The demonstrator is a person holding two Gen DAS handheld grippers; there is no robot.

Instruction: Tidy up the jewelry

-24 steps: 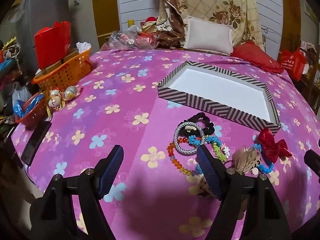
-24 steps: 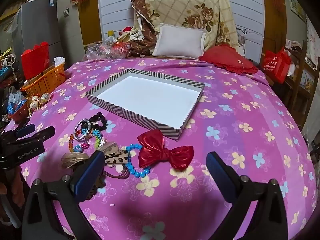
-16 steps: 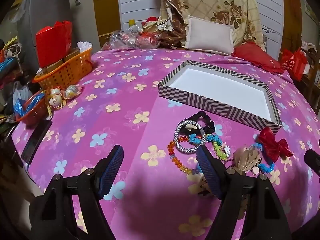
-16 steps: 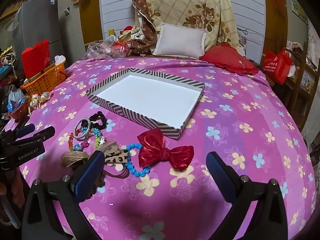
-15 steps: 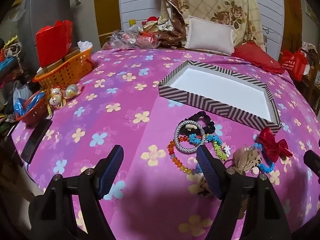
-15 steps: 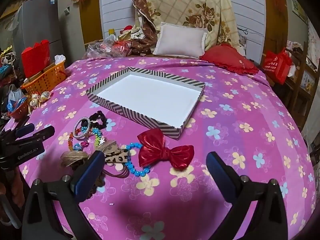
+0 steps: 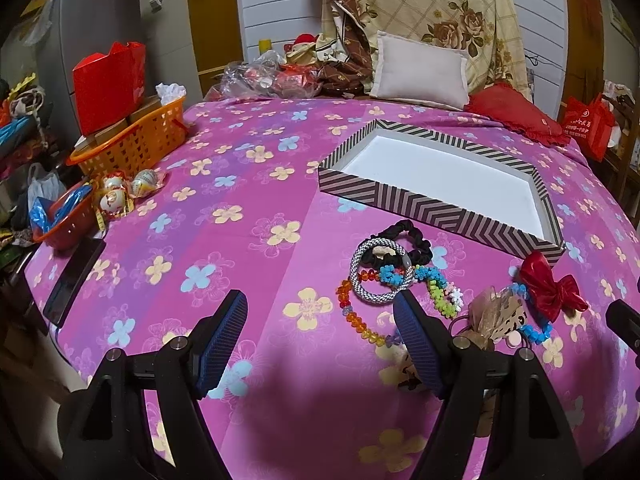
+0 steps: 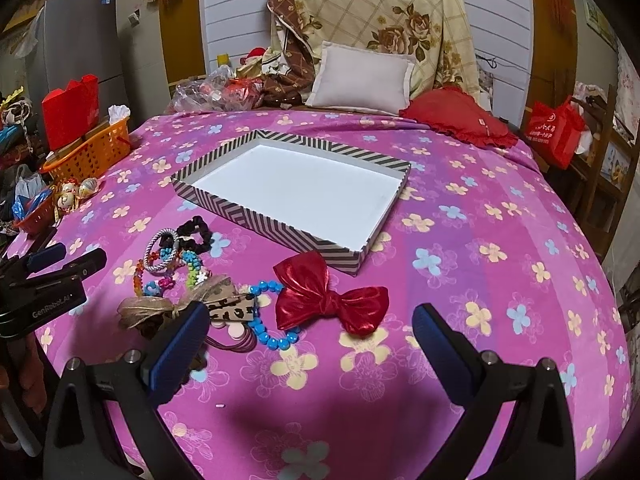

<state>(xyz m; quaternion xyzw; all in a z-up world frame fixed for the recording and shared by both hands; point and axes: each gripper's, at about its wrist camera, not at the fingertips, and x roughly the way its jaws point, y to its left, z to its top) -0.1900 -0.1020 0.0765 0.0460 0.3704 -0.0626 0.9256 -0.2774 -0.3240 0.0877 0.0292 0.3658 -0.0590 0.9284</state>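
A striped tray (image 7: 432,207) (image 8: 276,227) with a white floor lies empty on the pink flowered bedspread. In front of it lies a heap of jewelry: a black scrunchie (image 7: 416,236), a black-and-white bangle (image 7: 362,286), a colourful bead string (image 7: 354,320), a red bow (image 8: 326,300) (image 7: 550,286), a blue bead bracelet (image 8: 272,338) and a leopard-print bow (image 8: 230,306). My left gripper (image 7: 320,336) is open and empty, low in front of the heap. My right gripper (image 8: 310,346) is open and empty, just before the red bow.
An orange basket (image 7: 132,146) with a red bag (image 7: 108,84) stands at the bed's left edge, beside wrapped sweets (image 7: 116,196) and a small red bowl (image 7: 66,224). Pillows (image 8: 362,80) lie at the far end. A red bag (image 8: 554,130) sits off the right side.
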